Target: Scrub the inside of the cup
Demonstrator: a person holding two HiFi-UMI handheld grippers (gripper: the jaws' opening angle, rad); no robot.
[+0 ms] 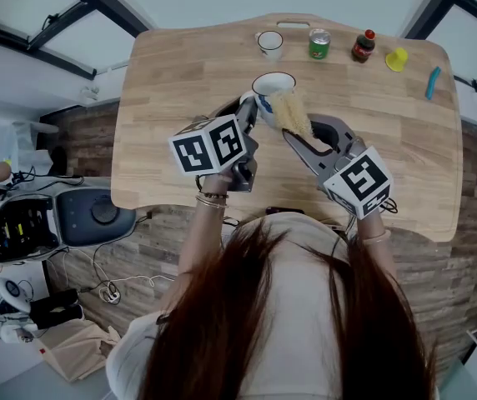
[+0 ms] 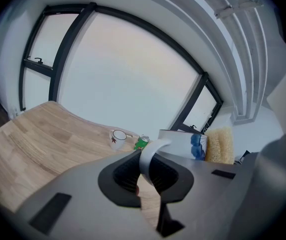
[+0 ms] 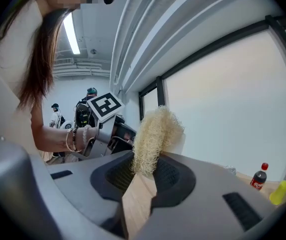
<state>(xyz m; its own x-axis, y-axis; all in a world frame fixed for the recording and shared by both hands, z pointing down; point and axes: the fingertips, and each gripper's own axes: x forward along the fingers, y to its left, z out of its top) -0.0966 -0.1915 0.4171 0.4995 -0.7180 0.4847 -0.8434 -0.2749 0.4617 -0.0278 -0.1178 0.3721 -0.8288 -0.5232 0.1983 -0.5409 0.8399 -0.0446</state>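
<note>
**Cup held by its handle, loofah at the rim**

Head view: the cup [image 1: 273, 84] hangs over the middle of the desk [image 1: 172, 82], seemingly raised off it. The left gripper [image 1: 249, 111] is at its near-left side. The right gripper [image 1: 298, 137] holds a loofah [image 1: 291, 113] at the near-right rim. The loofah's far end lies at the rim rather than deep inside, so I judge the scrubbing is barely under way. A second cup [image 1: 269, 43], a green can [image 1: 319, 43] and a cola bottle [image 1: 363, 46] stand along the far edge, well apart from the work and out of its way.

Left gripper view: the fingers pinch the cup's white handle [image 2: 150, 156]. That grip leaves the mouth free for the tool and probably steadies the cup against the push of scrubbing. The loofah shows just right of the cup's body.

Right gripper view: the fingers clamp the loofah's near end, so most of its length stands free beyond them. I judge that enough reach for the inner wall and bottom.
</note>
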